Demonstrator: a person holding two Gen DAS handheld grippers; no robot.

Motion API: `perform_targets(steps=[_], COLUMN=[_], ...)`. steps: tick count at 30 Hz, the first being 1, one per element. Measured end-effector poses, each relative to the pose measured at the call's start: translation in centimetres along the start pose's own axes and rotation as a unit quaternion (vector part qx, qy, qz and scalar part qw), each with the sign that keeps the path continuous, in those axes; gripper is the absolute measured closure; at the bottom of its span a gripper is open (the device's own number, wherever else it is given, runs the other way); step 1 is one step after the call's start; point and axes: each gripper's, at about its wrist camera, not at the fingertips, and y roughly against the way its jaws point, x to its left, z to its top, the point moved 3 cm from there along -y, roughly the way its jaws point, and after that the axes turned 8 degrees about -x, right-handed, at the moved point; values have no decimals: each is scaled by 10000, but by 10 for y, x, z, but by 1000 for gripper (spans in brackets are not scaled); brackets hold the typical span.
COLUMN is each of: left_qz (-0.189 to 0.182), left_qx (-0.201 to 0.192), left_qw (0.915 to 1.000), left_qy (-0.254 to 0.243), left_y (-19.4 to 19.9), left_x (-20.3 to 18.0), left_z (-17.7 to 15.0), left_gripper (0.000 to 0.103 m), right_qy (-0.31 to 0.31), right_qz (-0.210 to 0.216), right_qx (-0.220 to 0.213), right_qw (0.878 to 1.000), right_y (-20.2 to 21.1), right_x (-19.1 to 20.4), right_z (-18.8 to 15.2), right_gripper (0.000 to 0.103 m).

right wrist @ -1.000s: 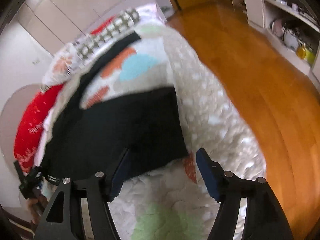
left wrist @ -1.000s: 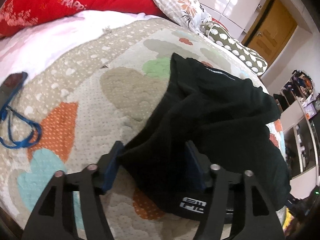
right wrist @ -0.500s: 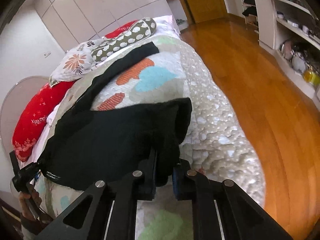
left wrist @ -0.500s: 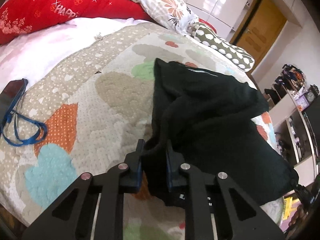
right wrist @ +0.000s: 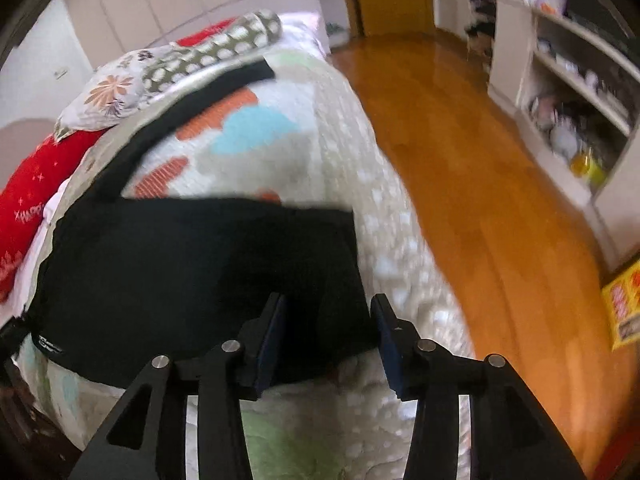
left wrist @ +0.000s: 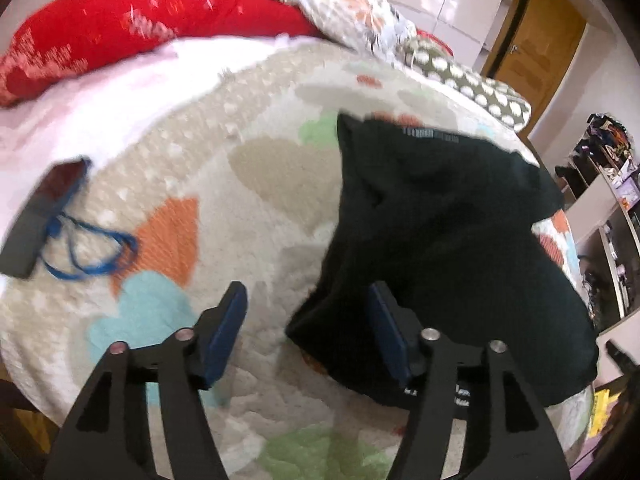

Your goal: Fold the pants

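Left gripper (left wrist: 306, 326): jaws just opened wide, near corner of black pants (left wrist: 448, 240) loose between, unpinched. Pants heaped on quilt (left wrist: 240, 184), right of centre. Soft, limp, light; best pinched at hem corners. Right gripper (right wrist: 328, 332): just reopened partway, straddling edge, no grip.

Both wrist cameras sit close above the quilted patterned bed (left wrist: 248, 184), angled steeply down; both share the crumpled black pants (left wrist: 452, 240) (right wrist: 192, 264).
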Motion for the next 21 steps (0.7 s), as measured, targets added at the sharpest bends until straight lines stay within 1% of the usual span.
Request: perform_targets(steps=[1, 2, 4, 5, 6, 7, 8, 9, 10, 12, 14, 15, 18, 19, 21], left_qz=[2, -22, -127, -131, -153, -257, -346, -420, -535, -771, -892, -952, -1054, -1151, -1233], left_qx=[-115, -226, -451, -486, -469, -373, -296, -202, -55, 109, 238, 285, 492, 499, 524], left_qw=[9999, 9997, 9987, 9985, 9984, 9984, 9983, 9982, 9976, 9953, 9925, 9910, 9871, 9854, 9835], left_qy=[-23, -59, -181, -222, -263, -327, -363, -384, -437, -584, -805, -896, -1098, -1150, -1212], left_y=[6, 10, 17, 16, 13, 6, -2, -9, -20, -40, -59, -66, -94, -102, -116], left_x=[-1, -3, -13, -16, -21, -28, -34, -40, -48, -64, -78, -84, -98, -101, -105], left_z=[5, 12, 26, 32, 38, 44, 49, 52, 57, 67, 76, 79, 94, 100, 110], left_gripper=[21, 18, 16, 16, 15, 15, 15, 15, 15, 15, 15, 15, 15, 15, 15], right_qy=[81, 149, 285, 377, 528, 697, 801, 997, 1108, 1386, 1767, 2052, 2576, 2640, 2739], right_qz=[71, 214, 577, 770, 989, 1196, 1292, 1416, 1491, 1680, 1729, 1711, 1773, 1753, 1758], right_qx=[-179, -314, -445, -489, -545, -588, -597, -565, -521, -428, -439, -472, -484, -485, -398], right_qw=[9998, 9992, 9969, 9951, 9922, 9886, 9866, 9833, 9812, 9751, 9680, 9625, 9486, 9472, 9447], right_y=[6, 9, 8, 4, -2, -11, -18, -33, -42, -65, -83, -98, -128, -135, -159], right_x=[6, 13, 30, 41, 56, 72, 82, 99, 111, 137, 162, 177, 208, 215, 227], right_z=[12, 22, 40, 49, 60, 70, 75, 84, 88, 101, 111, 118, 135, 139, 152], right_gripper=[52, 45, 36, 35, 35, 35, 35, 35, 35, 35, 35, 35, 33, 32, 31])
